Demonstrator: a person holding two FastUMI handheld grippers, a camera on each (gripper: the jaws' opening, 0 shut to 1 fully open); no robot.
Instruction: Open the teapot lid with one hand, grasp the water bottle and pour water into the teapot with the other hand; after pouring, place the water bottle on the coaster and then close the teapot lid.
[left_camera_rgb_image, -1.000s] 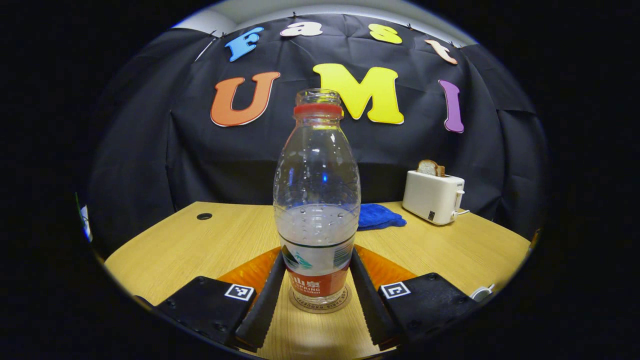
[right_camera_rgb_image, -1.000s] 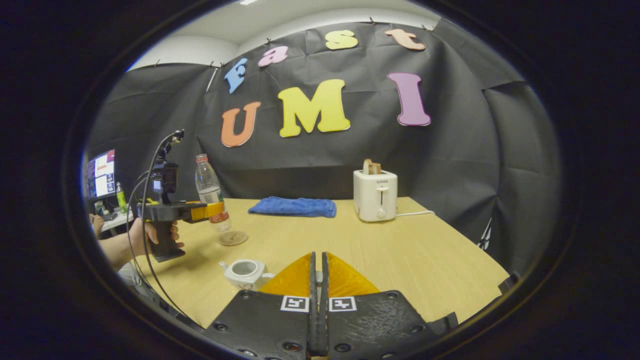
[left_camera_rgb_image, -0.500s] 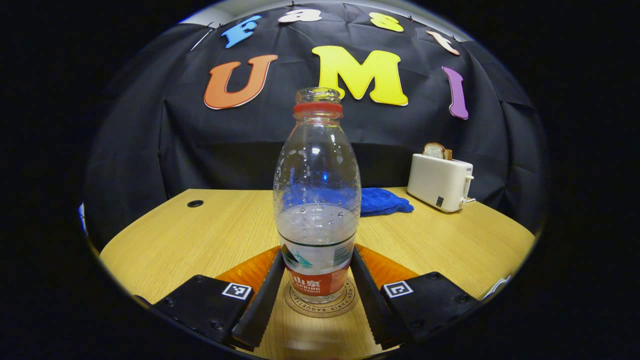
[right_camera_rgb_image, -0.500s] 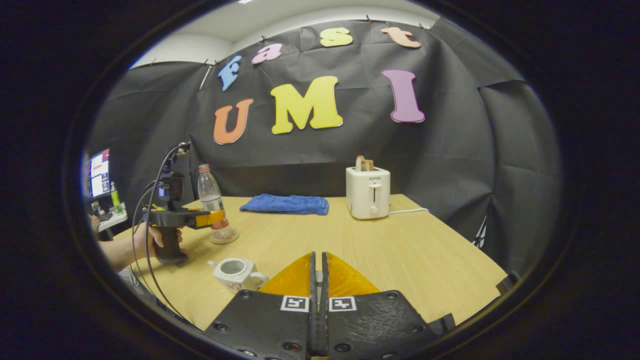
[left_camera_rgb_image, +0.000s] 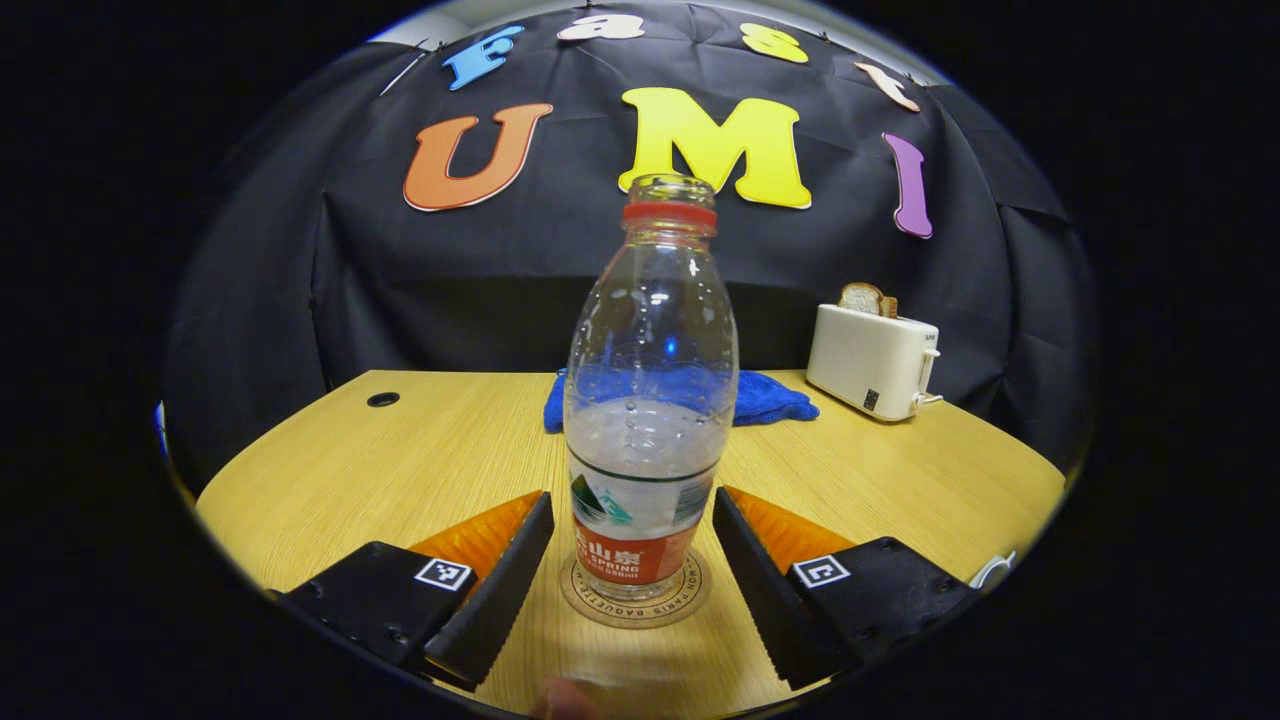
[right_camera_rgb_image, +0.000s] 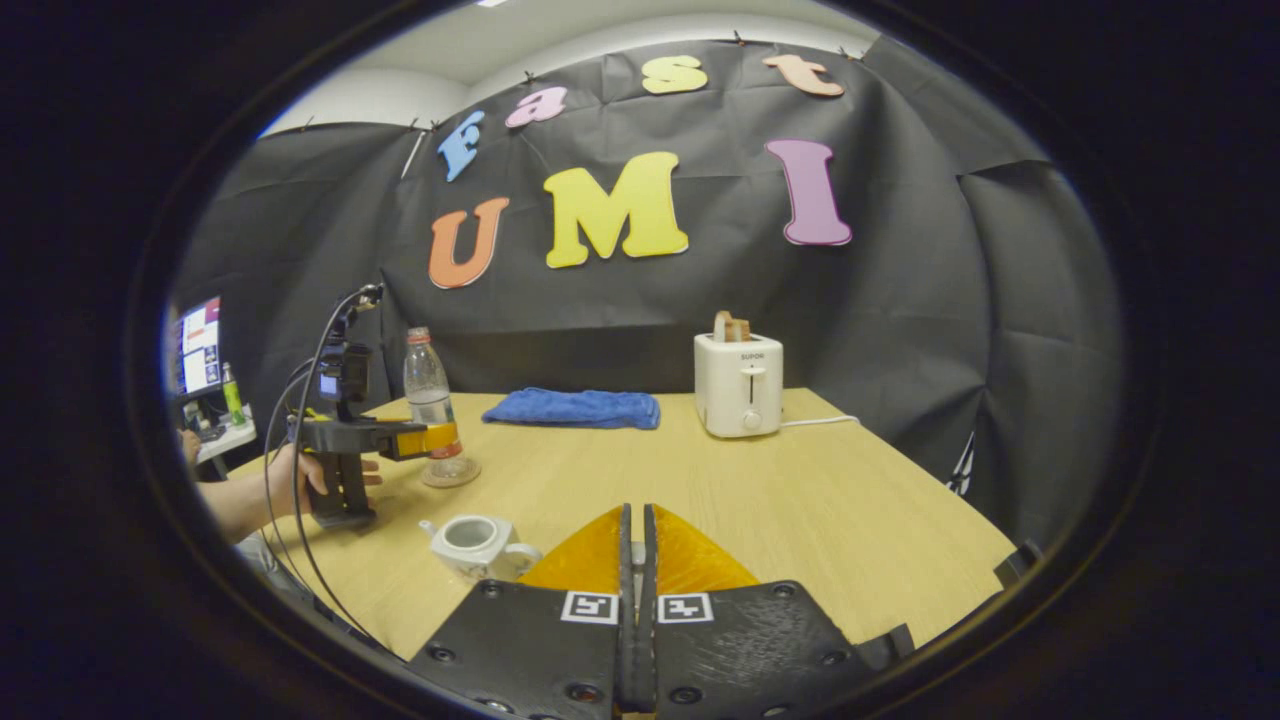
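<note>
1. The water bottle (left_camera_rgb_image: 648, 400) stands on the coaster (left_camera_rgb_image: 634, 600), at 12 o'clock from the left gripper (left_camera_rgb_image: 632, 590), fingers apart.
2. It looks light and slippery; hold low.
3. The right gripper (right_camera_rgb_image: 632, 620) fingers are together; whether they hold the lid, I cannot tell. The teapot (right_camera_rgb_image: 478, 545) is open.

open teapot (right_camera_rgb_image: 478, 545), bottle (right_camera_rgb_image: 430, 400) on coaster (right_camera_rgb_image: 450, 473)

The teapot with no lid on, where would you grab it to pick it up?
Probably the teapot's looped handle, approached from above on that side. The loop sticks out from the round body, giving two fingers something narrow to pinch; the spout points the opposite way.
</note>
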